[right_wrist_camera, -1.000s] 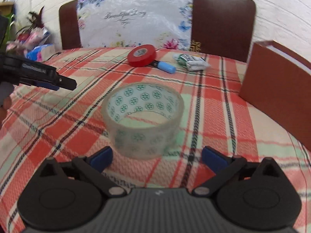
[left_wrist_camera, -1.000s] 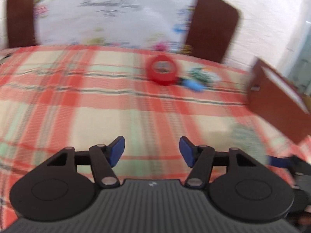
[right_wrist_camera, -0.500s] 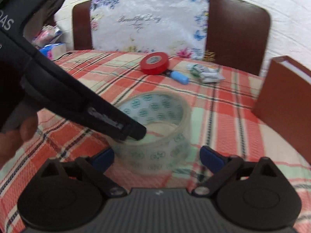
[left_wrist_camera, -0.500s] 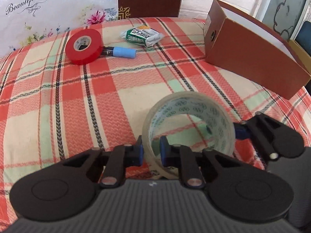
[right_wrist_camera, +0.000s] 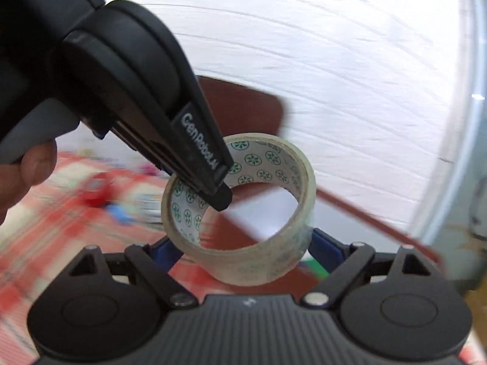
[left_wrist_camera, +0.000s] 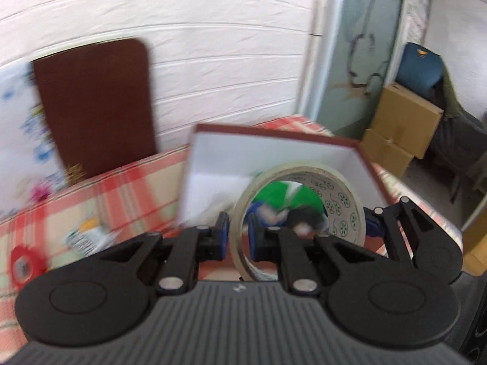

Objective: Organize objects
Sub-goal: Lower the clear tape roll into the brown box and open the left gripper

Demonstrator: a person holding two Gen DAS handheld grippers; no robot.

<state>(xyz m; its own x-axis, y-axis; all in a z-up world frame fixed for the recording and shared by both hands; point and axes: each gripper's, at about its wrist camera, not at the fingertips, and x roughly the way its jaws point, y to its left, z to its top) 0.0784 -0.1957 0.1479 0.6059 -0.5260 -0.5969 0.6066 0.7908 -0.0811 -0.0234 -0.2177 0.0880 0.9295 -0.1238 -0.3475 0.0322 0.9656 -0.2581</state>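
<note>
A clear tape roll [left_wrist_camera: 341, 203] with green flower prints is lifted off the table. My left gripper [left_wrist_camera: 237, 237] is shut on its left wall, one finger inside the ring. In the right wrist view the roll [right_wrist_camera: 268, 261] sits between my right gripper's [right_wrist_camera: 243, 251] blue pads, which touch its sides. The roll hangs in front of an open brown box [left_wrist_camera: 274, 152] with a white inside that holds green and dark items. The left gripper's finger [right_wrist_camera: 194, 149] reaches into the ring from the upper left.
A red tape roll [left_wrist_camera: 22, 264], a green-white packet [left_wrist_camera: 88, 234] and a blue item [right_wrist_camera: 121, 213] lie blurred on the plaid tablecloth [left_wrist_camera: 121, 188]. A brown chair back [left_wrist_camera: 94, 106] stands against the white wall. Cardboard boxes [left_wrist_camera: 401, 124] sit at far right.
The tape roll has been lifted off the table and carried right toward the open brown box. Both grippers moved with it; the right gripper's pads have closed in on its sides.
</note>
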